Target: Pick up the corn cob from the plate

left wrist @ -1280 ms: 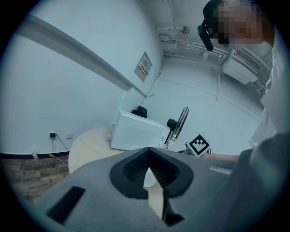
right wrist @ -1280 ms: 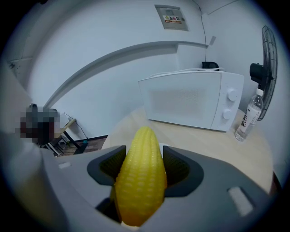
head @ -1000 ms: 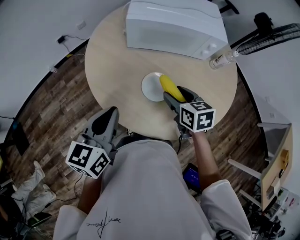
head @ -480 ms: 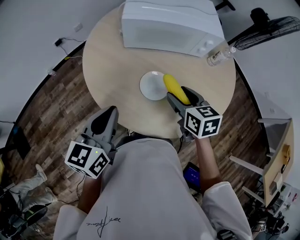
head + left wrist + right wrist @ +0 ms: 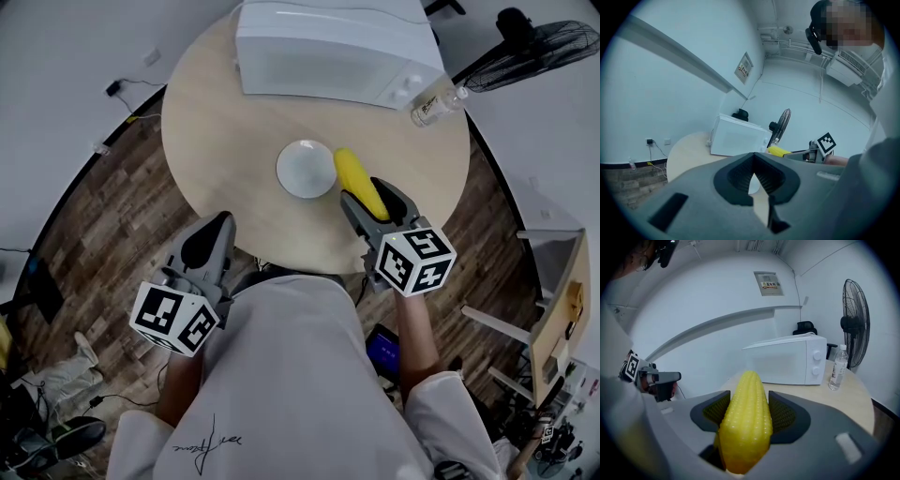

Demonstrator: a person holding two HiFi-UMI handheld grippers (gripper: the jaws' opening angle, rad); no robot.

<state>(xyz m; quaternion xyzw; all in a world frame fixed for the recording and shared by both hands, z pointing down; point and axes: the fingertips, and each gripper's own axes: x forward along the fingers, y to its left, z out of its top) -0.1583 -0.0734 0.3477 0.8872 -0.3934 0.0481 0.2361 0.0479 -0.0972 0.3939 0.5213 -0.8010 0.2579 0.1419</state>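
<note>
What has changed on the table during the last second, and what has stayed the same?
The right gripper, shut on the corn cob, carried it rightward off the edge of the plate; the cob is now clear of it. Nothing was newly grasped or released. The left gripper, the plate, the microwave and the bottle stayed put.

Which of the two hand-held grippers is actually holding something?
The right hand-held gripper: its jaws are clamped on the sides of the yellow corn cob. The left hand-held gripper holds nothing, with its jaws nearly together at the table's near edge.
</note>
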